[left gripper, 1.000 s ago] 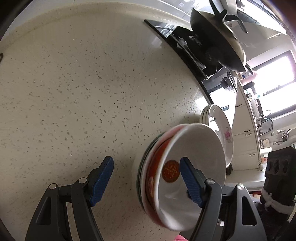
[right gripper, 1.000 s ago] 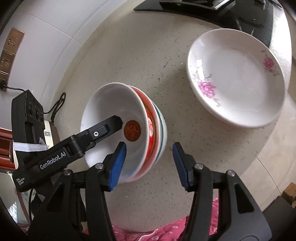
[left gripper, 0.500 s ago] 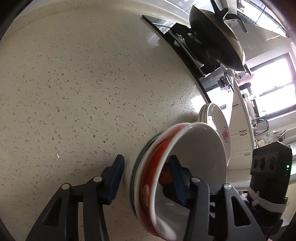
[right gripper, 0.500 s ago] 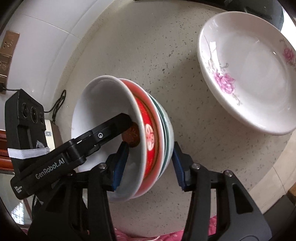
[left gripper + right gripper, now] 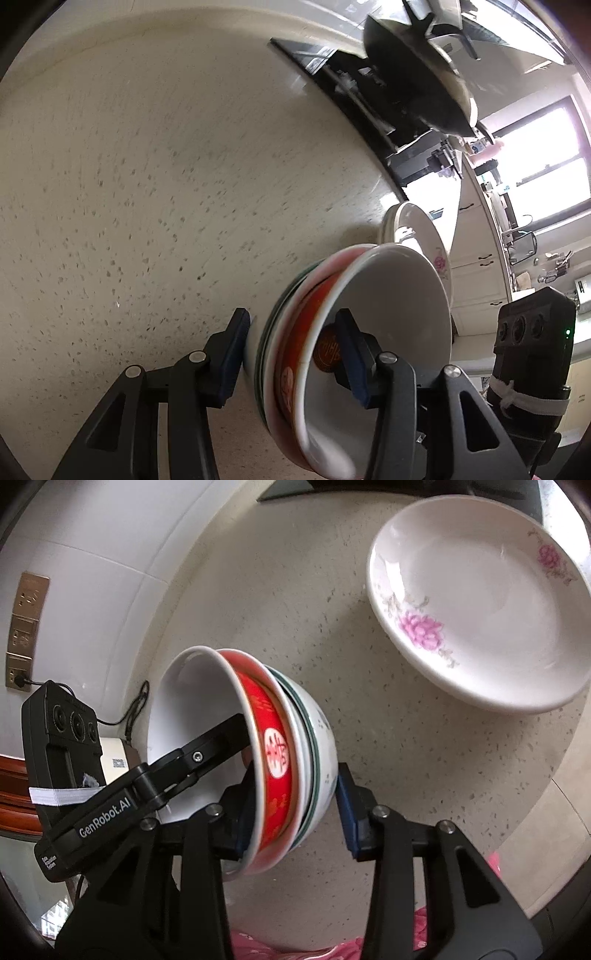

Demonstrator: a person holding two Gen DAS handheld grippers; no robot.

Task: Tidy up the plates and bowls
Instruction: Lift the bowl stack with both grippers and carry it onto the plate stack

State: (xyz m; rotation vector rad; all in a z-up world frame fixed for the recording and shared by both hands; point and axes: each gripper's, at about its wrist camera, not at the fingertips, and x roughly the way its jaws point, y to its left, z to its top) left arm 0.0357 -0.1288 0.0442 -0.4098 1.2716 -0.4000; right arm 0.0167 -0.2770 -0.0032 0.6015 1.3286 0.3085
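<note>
Counter (image 5: pixel 155 177), pale and speckled, fills most of both views and runs up to a white tiled wall (image 5: pixel 110 554) bearing brass sockets (image 5: pixel 26 627). Beyond its far edge sits a black stove (image 5: pixel 354 85) with a dark wok (image 5: pixel 417 81) on it. A wide white plate (image 5: pixel 480 609) with pink flowers lies flat on the counter, well apart from the bowls. The stack of bowls (image 5: pixel 280 768) is tipped up on edge: a white-lined bowl with a red outside and a round red emblem nests inside a white bowl with a green band. The left gripper (image 5: pixel 291 350) has one blue pad inside the top bowl and the other against the outer wall of the stack, its jaws clamped on the stack of bowls. The right gripper (image 5: pixel 291 805) straddles the opposite rim, one pad inside and one at the outer wall, and its jaws are closing with the stack between them; both pads appear to press on it. Pink cloth (image 5: pixel 424 934) shows at the bottom edge of the right wrist view.
</note>
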